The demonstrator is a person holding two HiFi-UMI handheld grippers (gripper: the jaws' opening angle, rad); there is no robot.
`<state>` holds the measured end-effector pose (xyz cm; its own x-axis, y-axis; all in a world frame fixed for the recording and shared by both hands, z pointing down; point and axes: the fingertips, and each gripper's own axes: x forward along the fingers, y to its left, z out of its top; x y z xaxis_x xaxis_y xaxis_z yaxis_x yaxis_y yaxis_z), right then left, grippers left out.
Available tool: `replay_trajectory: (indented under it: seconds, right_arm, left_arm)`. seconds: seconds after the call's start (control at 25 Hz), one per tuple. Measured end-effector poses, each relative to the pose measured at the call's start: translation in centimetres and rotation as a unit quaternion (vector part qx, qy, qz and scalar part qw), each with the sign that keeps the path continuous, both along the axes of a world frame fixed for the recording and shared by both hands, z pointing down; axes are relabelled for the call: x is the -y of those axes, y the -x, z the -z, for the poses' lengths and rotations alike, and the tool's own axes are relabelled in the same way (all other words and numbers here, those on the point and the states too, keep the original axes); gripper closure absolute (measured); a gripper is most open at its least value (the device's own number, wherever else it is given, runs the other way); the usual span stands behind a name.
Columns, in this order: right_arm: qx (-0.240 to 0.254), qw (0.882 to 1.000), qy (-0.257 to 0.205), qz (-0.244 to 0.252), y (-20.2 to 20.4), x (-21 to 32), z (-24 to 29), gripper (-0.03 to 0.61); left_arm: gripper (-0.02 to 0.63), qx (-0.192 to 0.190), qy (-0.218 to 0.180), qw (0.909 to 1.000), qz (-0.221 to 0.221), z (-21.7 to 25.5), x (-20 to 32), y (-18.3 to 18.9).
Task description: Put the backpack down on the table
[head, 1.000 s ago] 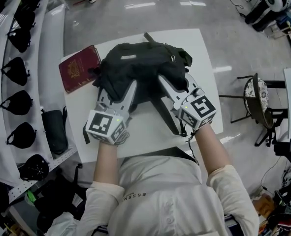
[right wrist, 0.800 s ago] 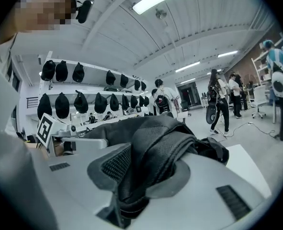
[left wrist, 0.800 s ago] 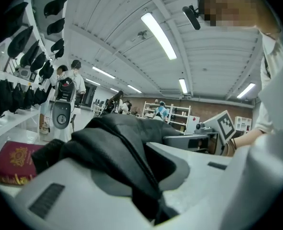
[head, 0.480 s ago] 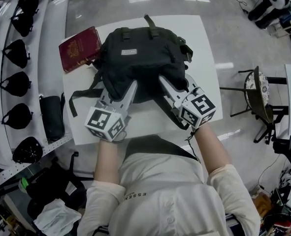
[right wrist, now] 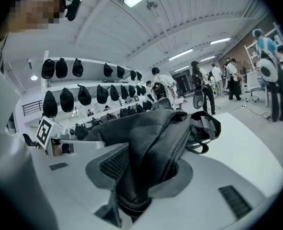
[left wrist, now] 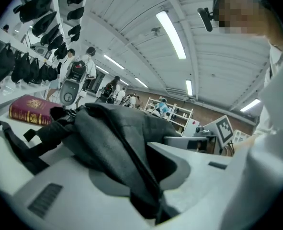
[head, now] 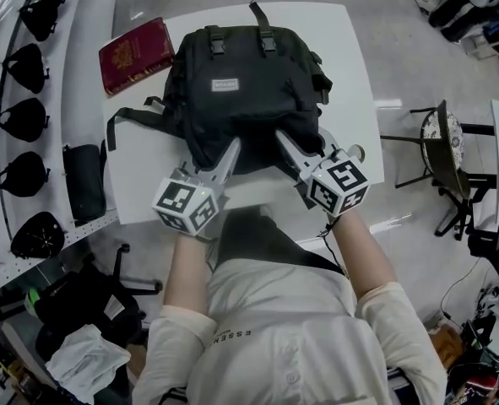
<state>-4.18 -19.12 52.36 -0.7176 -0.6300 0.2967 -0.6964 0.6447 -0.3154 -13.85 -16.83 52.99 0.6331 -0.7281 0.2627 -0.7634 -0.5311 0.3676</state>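
Observation:
A black backpack point(head: 249, 83) lies flat on the white table point(head: 350, 74), front pocket up, one strap trailing left. Both grippers hold its near edge. My left gripper point(head: 232, 146) is shut on a fold of its fabric, which is pinched between the fingers in the left gripper view point(left wrist: 131, 162). My right gripper point(head: 281, 137) has a thick padded fold of the backpack point(right wrist: 155, 143) wedged between its fingers point(right wrist: 148, 169). Its jaws have just been opening, and the fabric still touches both pads.
A red book point(head: 135, 53) lies at the table's far left corner, next to the backpack. Shelves with black caps point(head: 25, 116) and a black pouch point(head: 82, 184) run along the left. A stool point(head: 443, 167) stands to the right of the table.
The backpack has sunk from a bunched, raised shape to lie spread flat on the table, further from me. Both grippers moved forward and down with it. A strap now trails left.

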Motion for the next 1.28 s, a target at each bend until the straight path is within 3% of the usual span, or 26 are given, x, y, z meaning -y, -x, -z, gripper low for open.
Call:
replay_trajectory:
  seconds: [0.64, 0.84, 1.0, 1.08, 1.28]
  right_arm:
    - [-0.008, 1.0, 0.002, 0.014, -1.0, -4.1, -6.1, 0.423]
    - [-0.015, 1.0, -0.01, 0.01, -1.1, -4.8, -6.8, 0.413]
    - [-0.033, 0.999, -0.005, 0.004, -1.5, -4.9, -7.3, 0.393]
    - [-0.045, 0.999, -0.002, 0.0, -1.7, -5.0, -7.6, 0.376]
    - [-0.06, 0.998, 0.001, -0.019, -2.1, -5.4, -7.8, 0.338]
  left_arm:
    - [0.515, 0.033, -0.038, 0.9987, -0.006, -5.6, -4.1, -0.9]
    - [0.508, 0.055, -0.081, 0.9952, -0.001, -6.2, -4.9, -0.8]
    - [0.502, 0.043, -0.073, 0.9964, 0.004, -6.4, -4.9, -0.9]
    - [0.479, 0.046, -0.064, 0.9967, 0.019, -6.6, -4.9, -0.7]
    - [0.35, 0.09, -0.045, 0.991, 0.088, -7.3, -5.0, 0.7]
